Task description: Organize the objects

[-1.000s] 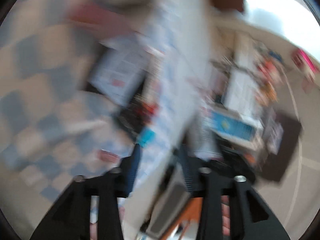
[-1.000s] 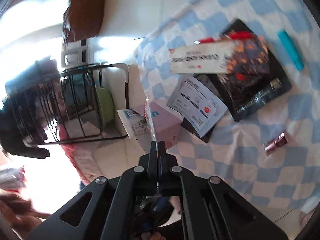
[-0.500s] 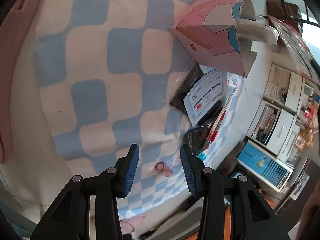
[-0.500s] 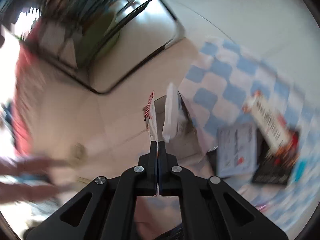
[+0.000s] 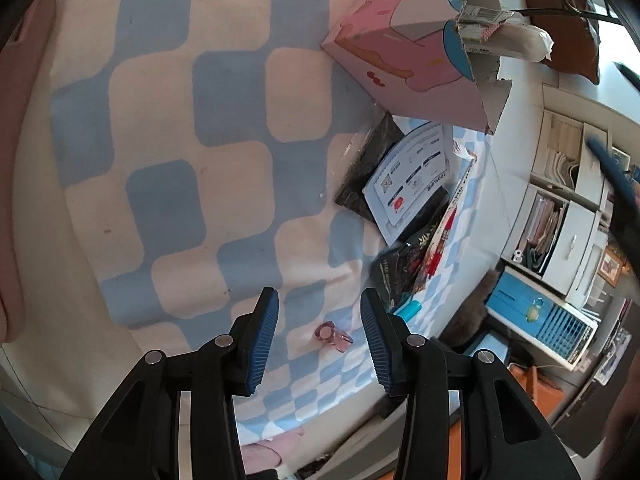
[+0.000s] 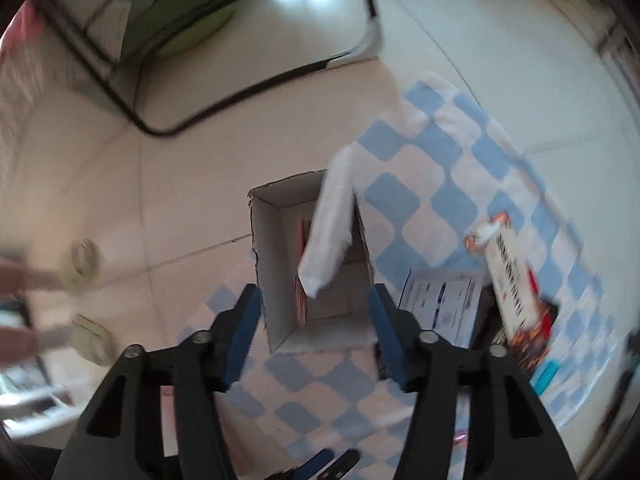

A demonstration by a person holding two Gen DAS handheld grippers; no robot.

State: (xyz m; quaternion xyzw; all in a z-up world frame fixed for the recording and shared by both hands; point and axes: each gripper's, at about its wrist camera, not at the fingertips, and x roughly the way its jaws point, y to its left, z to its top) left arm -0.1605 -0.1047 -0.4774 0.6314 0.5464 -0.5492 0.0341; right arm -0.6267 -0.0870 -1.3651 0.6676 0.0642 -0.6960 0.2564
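A pink cardboard box [image 5: 404, 56] stands on the blue-and-cream checked cloth [image 5: 160, 140], with a white packet [image 5: 520, 38] sticking out of its torn top. Seen from above, the box [image 6: 276, 264] holds that white packet [image 6: 332, 220] and a thin red-and-white packet [image 6: 301, 276] against its left wall. My right gripper [image 6: 315, 300] hovers over the box, its jaws opening with nothing between them. My left gripper [image 5: 319, 308] is open above a small pink tube [image 5: 332, 336] on the cloth. A blue leaflet [image 5: 412, 176], black packets [image 5: 400, 268] and a teal marker [image 5: 408, 310] lie nearby.
A black wire rack with a green bowl [image 6: 172, 20] stands on the tiled floor beyond the box. White shelves [image 5: 568, 208] and a blue unit [image 5: 536, 320] stand past the cloth's edge. Pink fabric [image 5: 20, 160] borders the cloth. A red-and-white printed packet [image 6: 508, 272] lies on the black ones.
My right gripper swung over the box and opened; the thin red-and-white packet has left its jaws and sits in the box. My left gripper sank closer to the cloth, toward the pink tube.
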